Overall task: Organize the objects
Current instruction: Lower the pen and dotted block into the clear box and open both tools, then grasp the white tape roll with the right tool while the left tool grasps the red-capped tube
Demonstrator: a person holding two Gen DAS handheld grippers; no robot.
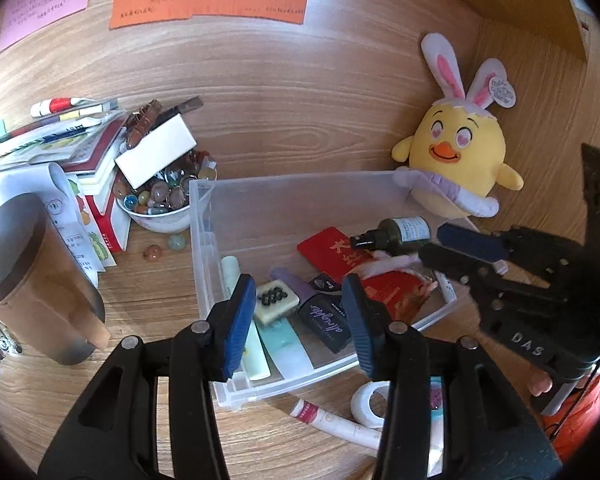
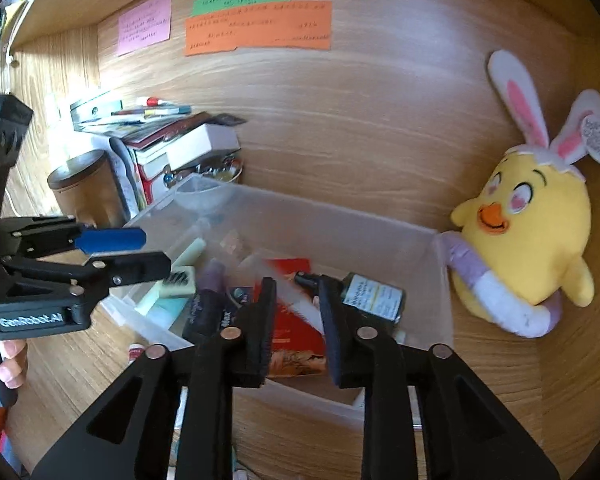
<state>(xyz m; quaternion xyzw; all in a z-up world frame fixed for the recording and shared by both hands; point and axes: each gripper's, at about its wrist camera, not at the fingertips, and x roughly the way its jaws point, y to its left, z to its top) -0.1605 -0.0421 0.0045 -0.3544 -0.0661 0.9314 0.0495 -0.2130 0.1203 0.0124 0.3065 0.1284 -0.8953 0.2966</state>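
Note:
A clear plastic bin (image 1: pixel 204 216) (image 2: pixel 440 264) sits on the wooden desk. It holds a dark green spray bottle (image 1: pixel 400 232) (image 2: pixel 376 296), a red packet (image 1: pixel 332 250) (image 2: pixel 296 340), a mahjong tile (image 1: pixel 276 300), a black box (image 1: pixel 328 324) and a pale green tube (image 1: pixel 256 356). My left gripper (image 1: pixel 300 320) (image 2: pixel 140 252) hangs open over the bin's near side, empty. My right gripper (image 2: pixel 298 320) (image 1: pixel 448 250) is open above the red packet; a blurred pale pink strip (image 2: pixel 296 296) (image 1: pixel 392 264) lies loose between its fingers.
A yellow plush chick (image 1: pixel 456 160) (image 2: pixel 528 232) leans at the bin's far right corner. A bowl of glass pebbles (image 1: pixel 160 200), stacked books (image 1: pixel 96 160) and a brown canister (image 1: pixel 32 280) stand left. A white tape roll (image 1: pixel 370 400) and a tube (image 1: pixel 332 420) lie in front.

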